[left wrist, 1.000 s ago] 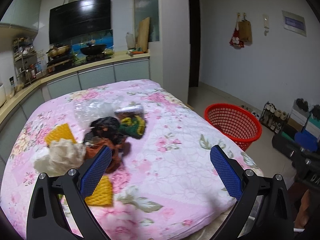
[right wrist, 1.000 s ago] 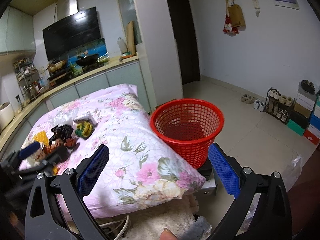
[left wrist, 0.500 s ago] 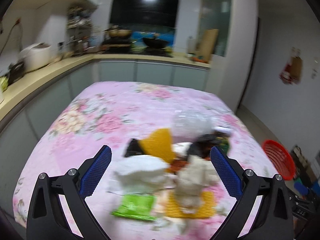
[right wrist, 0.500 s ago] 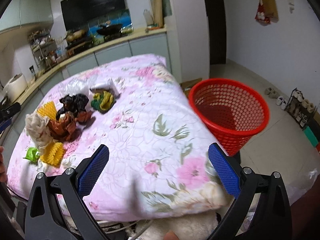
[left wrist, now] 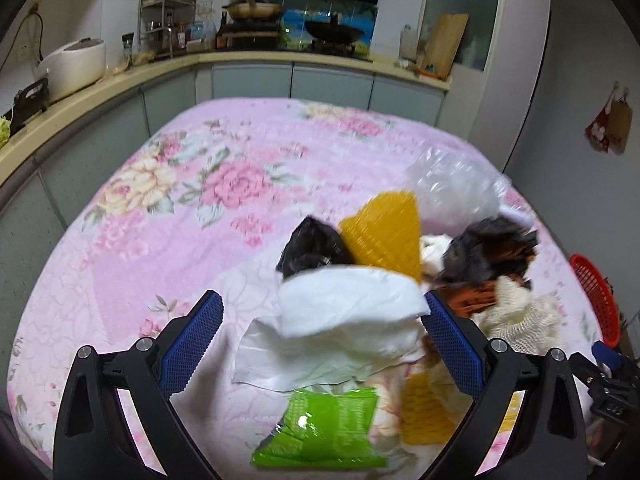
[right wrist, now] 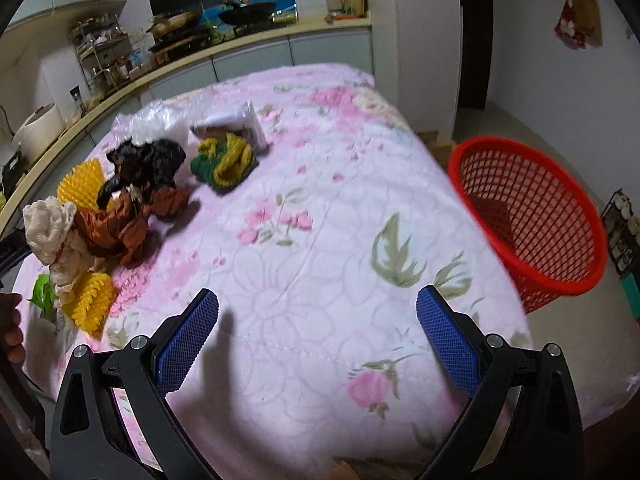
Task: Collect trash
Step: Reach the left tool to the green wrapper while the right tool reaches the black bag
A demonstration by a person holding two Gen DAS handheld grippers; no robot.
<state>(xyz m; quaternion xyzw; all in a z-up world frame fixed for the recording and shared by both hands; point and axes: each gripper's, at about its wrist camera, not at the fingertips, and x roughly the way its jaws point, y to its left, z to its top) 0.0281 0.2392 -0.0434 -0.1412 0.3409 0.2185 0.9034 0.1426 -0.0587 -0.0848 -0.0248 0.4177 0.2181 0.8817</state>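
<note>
The left gripper [left wrist: 320, 334] hangs over the trash heap with its ribbed blue fingers [left wrist: 192, 340] spread wide apart, a crumpled white tissue [left wrist: 344, 320] lying between them, untouched as far as can be told. The tissue serves as landmark: just in front of it lies a glossy green wrapper [left wrist: 324, 432]; behind it stands a yellow honeycomb-textured foam piece [left wrist: 386, 232] beside a crinkled black bag [left wrist: 310, 246]; to its right sit a rust-brown crumpled paper [left wrist: 472, 296] and a cream knitted mesh wad [left wrist: 520, 316]; farther behind, a clear bubbly plastic bag [left wrist: 456, 188]. All of it rests on a quilted pink floral bedspread [left wrist: 180, 200].

The right gripper [right wrist: 318, 334] hovers over bare quilt, its fingers [right wrist: 448, 336] likewise wide apart and empty. From it the round red lattice basket [right wrist: 532, 216] stands on the floor beside the bed, well apart from the heap, with a green-and-yellow knitted scrap [right wrist: 226, 160] on the basket side of the pile.
</note>
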